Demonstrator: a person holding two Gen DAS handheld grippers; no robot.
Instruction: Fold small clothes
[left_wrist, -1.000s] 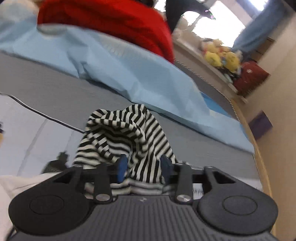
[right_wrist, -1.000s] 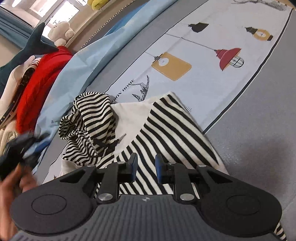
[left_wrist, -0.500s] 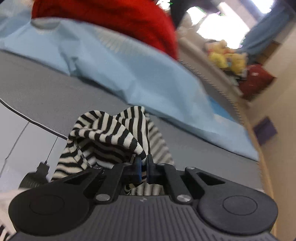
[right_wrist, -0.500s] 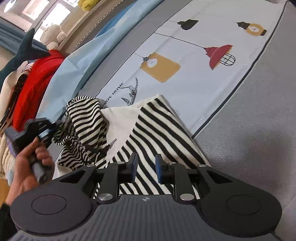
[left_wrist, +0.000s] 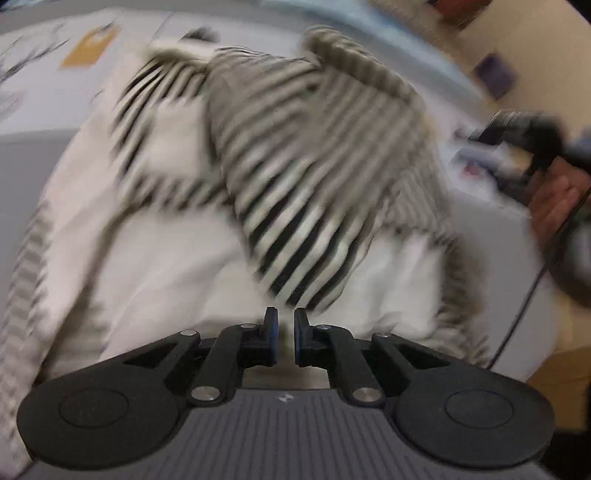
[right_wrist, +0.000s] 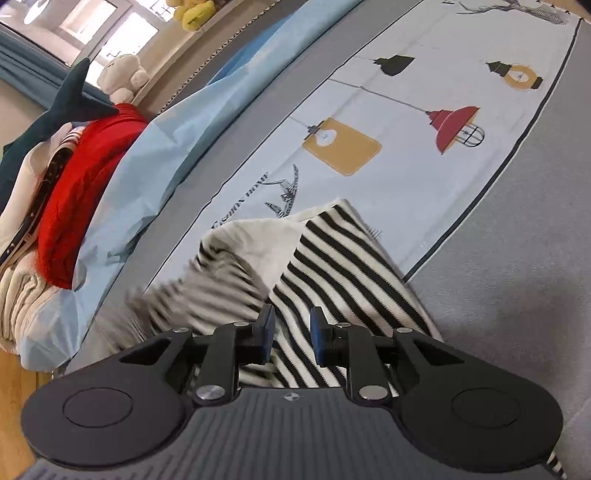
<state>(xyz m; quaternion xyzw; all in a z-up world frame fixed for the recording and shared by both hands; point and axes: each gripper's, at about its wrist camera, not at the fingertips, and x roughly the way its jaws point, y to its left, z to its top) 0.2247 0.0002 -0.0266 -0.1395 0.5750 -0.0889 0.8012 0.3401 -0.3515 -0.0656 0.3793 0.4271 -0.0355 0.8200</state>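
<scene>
**One striped garment, half-bunched on the bed**

A black-and-white striped garment with cream panels lies rumpled on a lamp-print sheet, blurred at its left. The left gripper shows a narrow empty gap; the right gripper hovers parted above the stripes.

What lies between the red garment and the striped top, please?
In the right wrist view, a rumpled light-blue sheet and a strip of grey mattress separate the red garment from the striped top.

lamp-print cloth, red blanket, perhaps shark plush
</scene>
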